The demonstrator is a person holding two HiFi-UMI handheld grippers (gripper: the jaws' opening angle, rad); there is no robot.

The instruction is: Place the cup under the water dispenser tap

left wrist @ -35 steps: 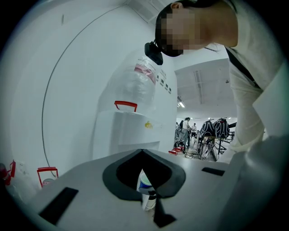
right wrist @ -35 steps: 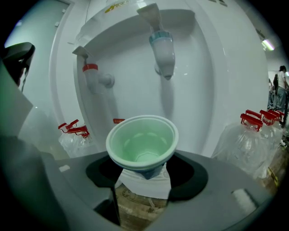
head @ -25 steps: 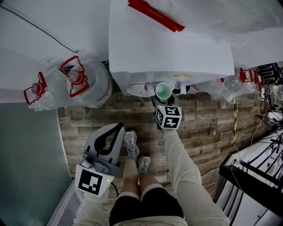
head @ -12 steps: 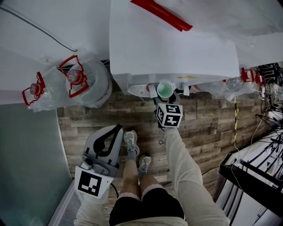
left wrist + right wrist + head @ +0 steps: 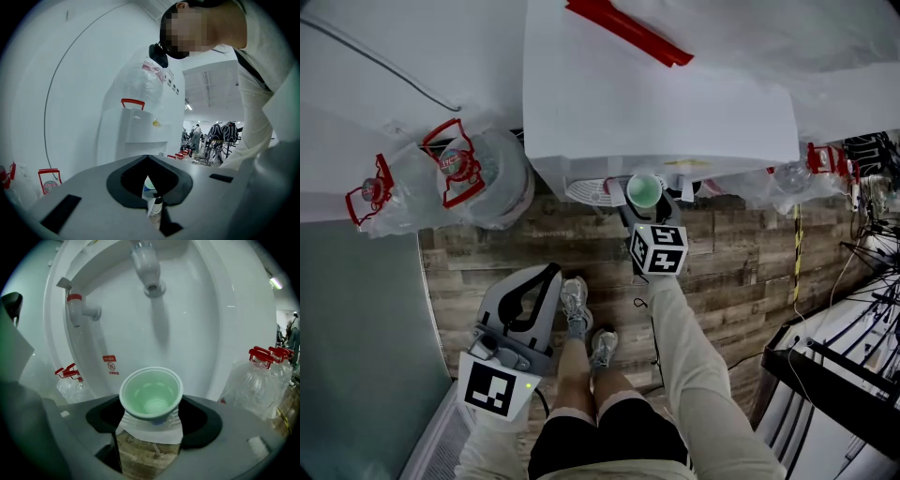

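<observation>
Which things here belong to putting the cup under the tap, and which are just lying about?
In the job:
cup, gripped in the right claw
tap
water dispenser

Lying about:
water bottles with red handles, on the floor
red strip on the dispenser's top
cables at the right
left claw, shut and empty

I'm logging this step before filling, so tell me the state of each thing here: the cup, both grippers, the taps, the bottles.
cup: upright, empty, held below the middle tap.
right gripper: jaws shut on the cup.
left gripper: jaws together, nothing between them.
middle tap: no water running.
red-banded tap: no water running.
water bottles: capped, wrapped in plastic, on the floor.
</observation>
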